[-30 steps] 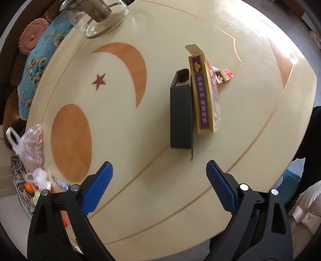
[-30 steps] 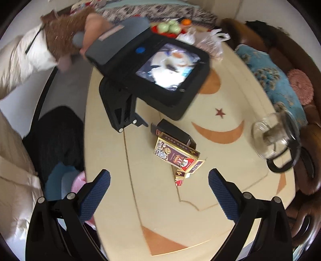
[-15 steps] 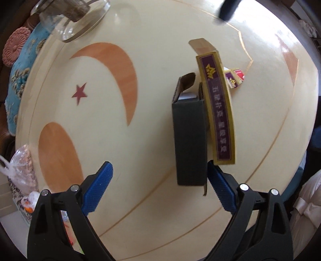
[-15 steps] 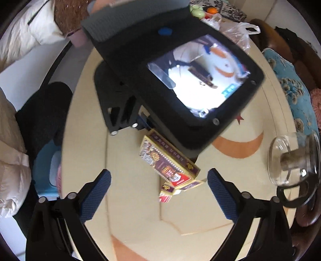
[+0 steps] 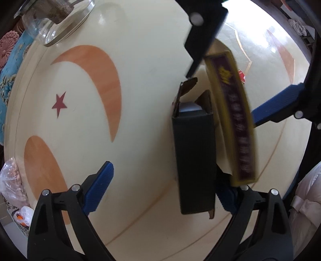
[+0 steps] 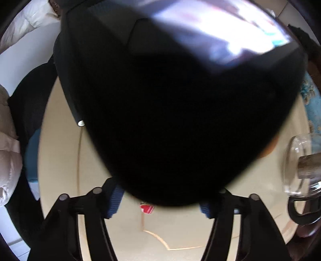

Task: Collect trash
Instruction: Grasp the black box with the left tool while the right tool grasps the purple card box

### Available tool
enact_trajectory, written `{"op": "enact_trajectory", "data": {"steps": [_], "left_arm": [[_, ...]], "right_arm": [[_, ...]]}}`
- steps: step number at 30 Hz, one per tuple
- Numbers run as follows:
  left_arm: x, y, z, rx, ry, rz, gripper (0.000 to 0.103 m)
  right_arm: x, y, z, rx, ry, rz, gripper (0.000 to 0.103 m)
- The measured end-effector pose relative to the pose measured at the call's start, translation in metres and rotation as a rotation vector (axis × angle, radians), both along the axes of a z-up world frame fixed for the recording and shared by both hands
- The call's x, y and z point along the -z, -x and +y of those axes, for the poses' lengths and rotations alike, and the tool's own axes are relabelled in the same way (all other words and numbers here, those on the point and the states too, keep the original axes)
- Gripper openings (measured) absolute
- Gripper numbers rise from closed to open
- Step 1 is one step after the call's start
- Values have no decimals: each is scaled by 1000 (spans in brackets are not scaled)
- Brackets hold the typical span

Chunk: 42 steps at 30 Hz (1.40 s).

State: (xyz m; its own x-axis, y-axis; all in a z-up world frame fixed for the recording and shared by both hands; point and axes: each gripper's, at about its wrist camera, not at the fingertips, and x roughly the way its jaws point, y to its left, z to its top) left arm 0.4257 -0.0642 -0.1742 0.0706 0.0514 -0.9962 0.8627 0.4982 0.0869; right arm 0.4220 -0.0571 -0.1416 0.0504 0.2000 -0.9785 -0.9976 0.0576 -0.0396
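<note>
A black carton with an open end flap lies on the cream table. It sits between the fingers of my left gripper, close against the right one, and those jaws stand wide open. Beside it a blurred yellow and purple box lies tilted. My right gripper reaches in from above and straddles that box. Its jaws are closing; one blue pad is at the box's edge and the other finger stands apart. In the right wrist view my right gripper is mostly hidden behind the left gripper's body. A small red packet shows below.
A glass teapot stands at the table's far edge, also in the right wrist view. A plastic bag of snacks sits at the left rim. Blue patterned cushions lie beyond the table. A pale padded sleeve is at the left.
Both grippers have come down toward the table. The black carton now lies between the left fingers. The right gripper has come over the yellow box with narrower jaws, and the box has tilted.
</note>
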Motion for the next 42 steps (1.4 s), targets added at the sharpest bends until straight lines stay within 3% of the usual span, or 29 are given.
{"op": "enact_trajectory", "data": {"steps": [4, 13, 21, 27, 33, 42], "left_arm": [[2, 6, -5, 27, -1, -10, 90], [3, 6, -7, 24, 32, -1, 78], [3, 3, 0, 15, 80, 22, 73], [-3, -17, 28, 2, 100, 17, 65], [-2, -32, 41, -24, 103, 9, 62], [-7, -33, 26, -18, 96, 7, 37]], "right_arm": [[3, 3, -6, 2, 18, 15, 49], [2, 10, -16, 36, 4, -1, 45], [-2, 15, -32, 118, -49, -34, 40], [-5, 21, -50, 168, -96, -4, 37], [-4, 10, -54, 178, -110, -32, 36], [-10, 43, -33, 213, -81, -83, 28]]}}
